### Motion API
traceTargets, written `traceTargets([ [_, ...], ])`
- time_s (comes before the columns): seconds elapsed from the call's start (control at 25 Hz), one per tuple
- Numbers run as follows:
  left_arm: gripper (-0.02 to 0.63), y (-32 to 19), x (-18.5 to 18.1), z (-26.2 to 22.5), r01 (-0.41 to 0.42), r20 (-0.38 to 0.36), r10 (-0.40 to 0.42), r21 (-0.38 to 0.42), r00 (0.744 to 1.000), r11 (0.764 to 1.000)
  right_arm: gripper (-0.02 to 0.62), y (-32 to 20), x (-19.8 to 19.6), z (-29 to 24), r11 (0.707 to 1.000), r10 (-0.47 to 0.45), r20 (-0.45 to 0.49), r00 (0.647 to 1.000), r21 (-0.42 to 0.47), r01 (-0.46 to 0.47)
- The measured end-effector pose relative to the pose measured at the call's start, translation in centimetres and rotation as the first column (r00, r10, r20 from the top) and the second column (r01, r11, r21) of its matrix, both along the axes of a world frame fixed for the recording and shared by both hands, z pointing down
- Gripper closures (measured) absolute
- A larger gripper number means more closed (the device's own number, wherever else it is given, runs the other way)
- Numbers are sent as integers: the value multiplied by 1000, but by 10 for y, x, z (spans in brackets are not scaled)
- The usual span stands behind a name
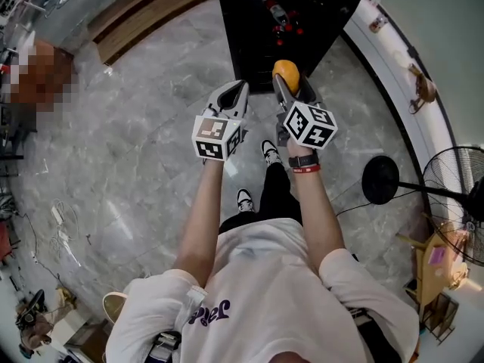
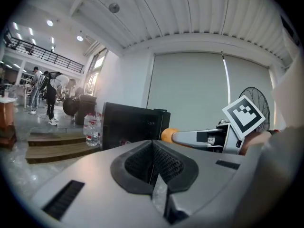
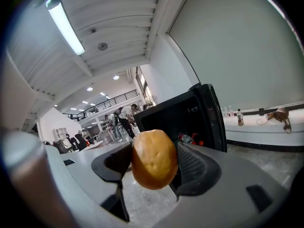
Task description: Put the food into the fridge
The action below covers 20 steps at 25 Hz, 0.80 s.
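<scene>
Right hand-held gripper (image 3: 151, 165): its jaws are spread wide and pinch the food (image 3: 154, 159) by its sides, in the air.
Food: a round orange-yellow piece held in the right jaws, in front of the fridge (image 3: 180, 118) and outside it.
Left hand-held gripper (image 2: 153, 164): its jaws are pressed together with nothing between them, and it is held just beside the right one.
Fridge: black, with its open front facing the person; red-capped bottles (image 3: 189, 138) lie inside.
Path: grey marble floor (image 1: 136, 142) lies between the person's shoes and the fridge.
Around: a wooden step (image 1: 144, 13) lies left of the fridge, with water bottles (image 2: 91, 129) by it. A standing fan (image 1: 454, 180) is at the right, and a white ledge (image 3: 266, 129) along the wall carries small bottles.
Hard to make out: what kind of food it is. The fridge's shelves are lost in the dark, and its top is cut off in the head view.
</scene>
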<state>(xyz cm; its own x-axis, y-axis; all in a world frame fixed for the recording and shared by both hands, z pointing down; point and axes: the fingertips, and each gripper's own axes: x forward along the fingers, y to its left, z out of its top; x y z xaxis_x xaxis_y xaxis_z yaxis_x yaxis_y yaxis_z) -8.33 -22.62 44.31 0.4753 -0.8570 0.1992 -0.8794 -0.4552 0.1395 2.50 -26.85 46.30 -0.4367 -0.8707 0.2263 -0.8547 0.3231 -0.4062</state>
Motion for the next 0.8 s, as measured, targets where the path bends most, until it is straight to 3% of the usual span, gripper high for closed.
traceTargets([
  [0.8,588,-80,-1,51,-7,-15,6,-57,1000,998,282,-105,-14,69,995,-89,-114,989,-51,84],
])
